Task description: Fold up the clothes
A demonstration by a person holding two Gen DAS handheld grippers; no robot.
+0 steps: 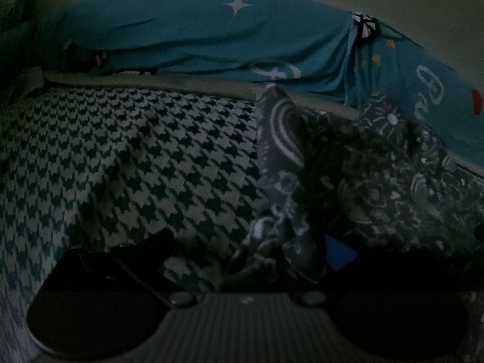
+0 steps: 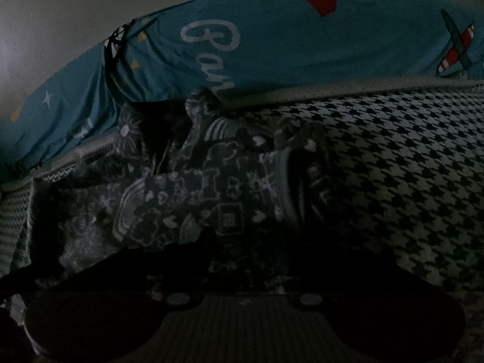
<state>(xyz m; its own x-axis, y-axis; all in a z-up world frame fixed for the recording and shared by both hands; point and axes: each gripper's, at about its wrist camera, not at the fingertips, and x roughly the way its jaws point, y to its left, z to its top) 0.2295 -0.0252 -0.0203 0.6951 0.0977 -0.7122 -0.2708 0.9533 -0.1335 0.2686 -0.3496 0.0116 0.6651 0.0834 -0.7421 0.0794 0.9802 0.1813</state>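
In the left wrist view, a dark grey garment with a pale paisley-like print (image 1: pixel 348 175) is lying bunched and creased on a black-and-white houndstooth knitted cover (image 1: pixel 121 157), to the right of centre and close ahead of the left gripper (image 1: pixel 251 260). Its fingers are showing only as dark shapes in the gloom, standing well apart, with a fold of the garment rising between them; whether they are pinching it I cannot tell. Behind, a teal printed sheet with white stars and lettering (image 1: pixel 196 36) is running along the far edge.

In the right wrist view, the same garment (image 2: pixel 196 199) is sitting left of centre on the houndstooth cover (image 2: pixel 393 166), below the teal sheet (image 2: pixel 272 45). The right gripper (image 2: pixel 251 260) is resting right over the cloth, its fingers apart as well, grip unclear.

The likely trouble is the dimness and the crumpling: a gripper could be catching several layers at once, or snagging the knitted cover beneath, dragging the fold askew.
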